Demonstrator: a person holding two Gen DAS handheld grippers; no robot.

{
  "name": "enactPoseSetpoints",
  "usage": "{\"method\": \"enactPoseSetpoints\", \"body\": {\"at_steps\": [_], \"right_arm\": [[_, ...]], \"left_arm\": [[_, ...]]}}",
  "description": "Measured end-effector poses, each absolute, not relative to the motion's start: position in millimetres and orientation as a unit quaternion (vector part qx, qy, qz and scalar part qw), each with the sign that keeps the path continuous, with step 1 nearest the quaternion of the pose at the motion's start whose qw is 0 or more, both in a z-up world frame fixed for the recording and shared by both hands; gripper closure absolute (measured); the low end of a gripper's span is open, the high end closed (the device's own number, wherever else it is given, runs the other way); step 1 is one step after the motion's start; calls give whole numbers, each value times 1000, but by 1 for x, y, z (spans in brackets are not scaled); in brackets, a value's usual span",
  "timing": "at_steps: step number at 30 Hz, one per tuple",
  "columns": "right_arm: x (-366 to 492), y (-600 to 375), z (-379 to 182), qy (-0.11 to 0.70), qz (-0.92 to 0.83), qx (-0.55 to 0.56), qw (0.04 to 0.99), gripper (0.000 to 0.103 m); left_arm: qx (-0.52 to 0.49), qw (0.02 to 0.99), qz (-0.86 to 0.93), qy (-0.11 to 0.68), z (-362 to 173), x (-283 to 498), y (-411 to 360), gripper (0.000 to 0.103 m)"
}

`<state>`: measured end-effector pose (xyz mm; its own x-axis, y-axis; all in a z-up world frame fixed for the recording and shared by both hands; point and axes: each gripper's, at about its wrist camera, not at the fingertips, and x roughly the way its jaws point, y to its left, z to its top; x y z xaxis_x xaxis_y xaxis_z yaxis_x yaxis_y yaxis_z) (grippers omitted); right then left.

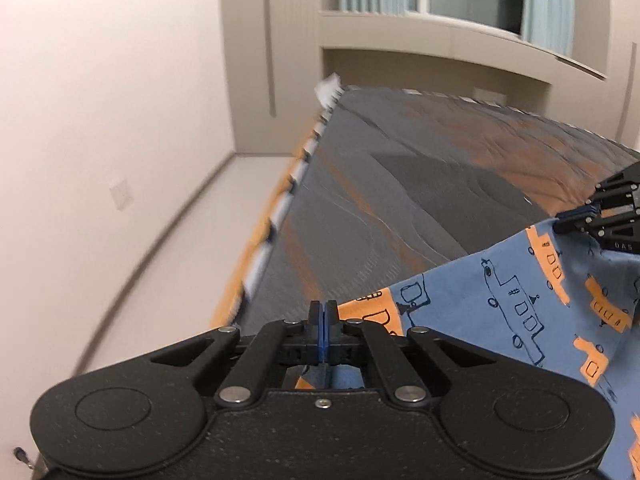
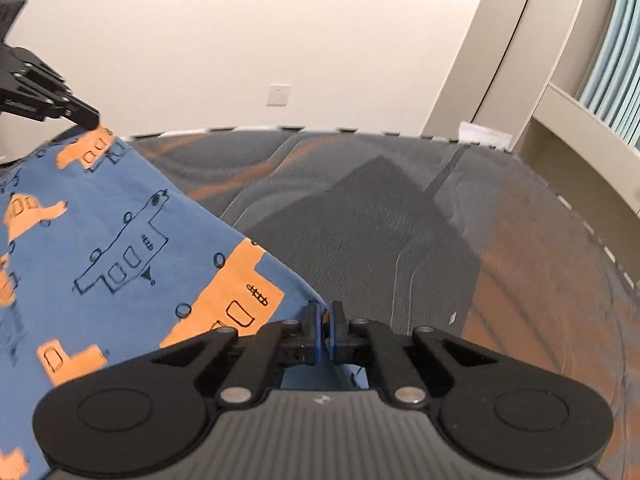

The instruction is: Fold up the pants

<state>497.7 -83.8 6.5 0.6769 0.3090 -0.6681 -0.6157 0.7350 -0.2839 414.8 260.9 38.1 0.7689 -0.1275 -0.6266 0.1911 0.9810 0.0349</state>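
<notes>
The blue cotton pants printed with orange blocks and dark line-drawn vehicles (image 1: 500, 304) hang stretched between the two grippers above the grey mattress with orange streaks and a black-and-white striped edge binding (image 1: 400, 200). In the left wrist view the left gripper (image 1: 323, 312) has its blue-padded fingers pressed together on an edge of the cloth, which passes under the linkage and spreads away to the right. Far to the right in that same view the right gripper (image 1: 576, 220) pinches another corner of the fabric, so the upper hem runs as a sagging line between the two holds. The right wrist view shows it from the other side: the right gripper (image 2: 326, 316) is closed on a fold of blue cloth, with only a thin sliver showing between its pads, and the pants (image 2: 112, 248) fan out to the left and near side. At the far left the left gripper (image 2: 86, 118) clamps an orange-printed corner. The mattress (image 2: 400, 220) fills the middle and right of that view, blurred, so whether the lower part of the garment touches it is hard to tell. Beyond the bed stand a cream wall with a white socket plate (image 2: 279, 95) and, to the right, a window with pale blue curtains (image 2: 616, 60).
</notes>
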Motion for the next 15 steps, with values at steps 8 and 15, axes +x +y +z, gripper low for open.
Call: {"method": "enactPoseSetpoints", "body": {"at_steps": [8,15], "right_arm": [[547,-64,-25,335,254,-257,870,99],[552,-80,-14,330,271,-222,877,74]], "left_arm": [[42,926,-37,374,6,443,263,103],[48,921,-65,381,1,442,265,93]]}}
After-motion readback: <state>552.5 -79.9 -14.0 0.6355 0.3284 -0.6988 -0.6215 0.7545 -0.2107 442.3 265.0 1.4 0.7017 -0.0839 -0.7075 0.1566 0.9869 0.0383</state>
